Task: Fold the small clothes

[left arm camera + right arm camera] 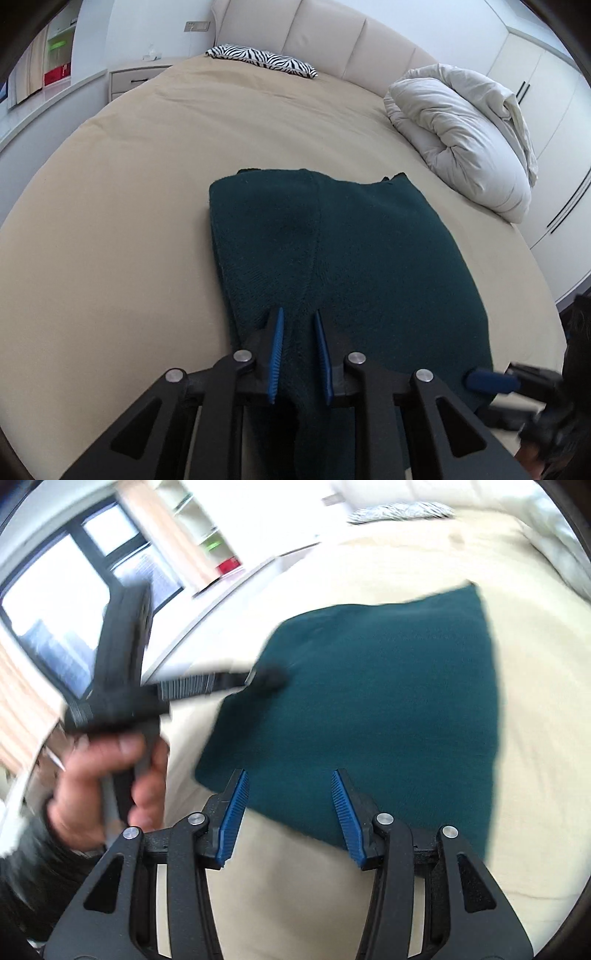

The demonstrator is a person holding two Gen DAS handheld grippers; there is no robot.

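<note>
A dark green knitted garment (332, 251) lies partly folded on the beige bed (129, 221). My left gripper (299, 314) is shut on the near edge of the garment, with cloth bunched between its blue pads. In the blurred right wrist view the garment (388, 701) lies flat ahead. My right gripper (290, 775) is open and empty, its fingers just above the garment's near edge. The left gripper (266, 677) shows there too, held in a hand and touching the garment's left edge. A blue pad of the right gripper shows at the lower right of the left wrist view (487, 380).
A rolled white duvet (461, 136) lies at the bed's right side. A zebra-striped pillow (262, 59) sits by the padded headboard (332, 33). A nightstand (133, 75) and shelves stand to the left, white wardrobes (546, 110) to the right. A window (55, 609) is at left.
</note>
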